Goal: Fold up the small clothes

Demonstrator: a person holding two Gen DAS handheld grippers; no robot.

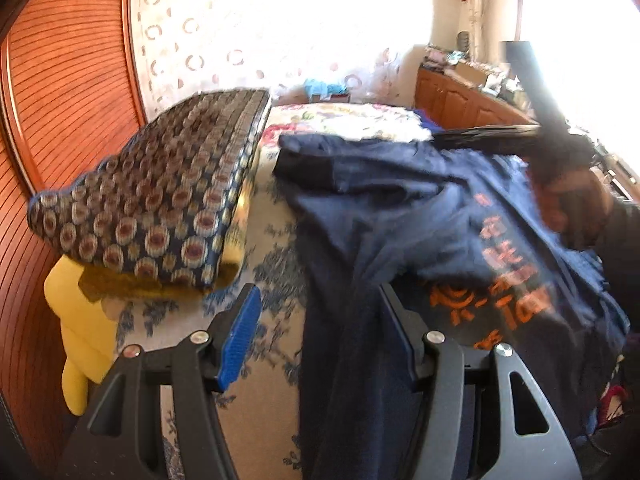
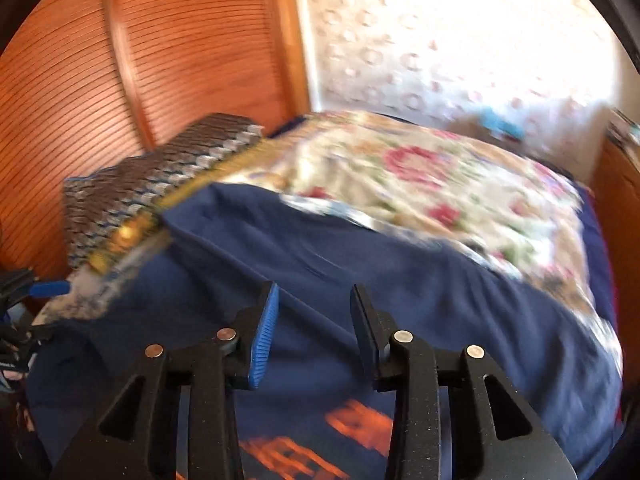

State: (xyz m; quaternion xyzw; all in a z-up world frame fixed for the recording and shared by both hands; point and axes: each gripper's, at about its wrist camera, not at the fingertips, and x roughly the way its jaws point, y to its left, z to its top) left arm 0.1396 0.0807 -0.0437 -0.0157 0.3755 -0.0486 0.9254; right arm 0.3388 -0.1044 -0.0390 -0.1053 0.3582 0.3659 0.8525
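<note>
My left gripper [image 1: 320, 332] stands with jaws wide, a fold of the navy cotton T-shirt with orange print [image 1: 400, 216] hanging between them on the floral quilted bedspread [image 1: 264, 276]. My right gripper [image 2: 314, 332], jaws also parted, hovers over the same shirt (blurred). A dotted blue-and-brown cushion [image 1: 160, 200] lies beside it.

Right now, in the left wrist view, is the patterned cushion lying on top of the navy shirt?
No, the patterned cushion rests on a yellow pillow left of the navy shirt, with bedspread showing between them.
</note>
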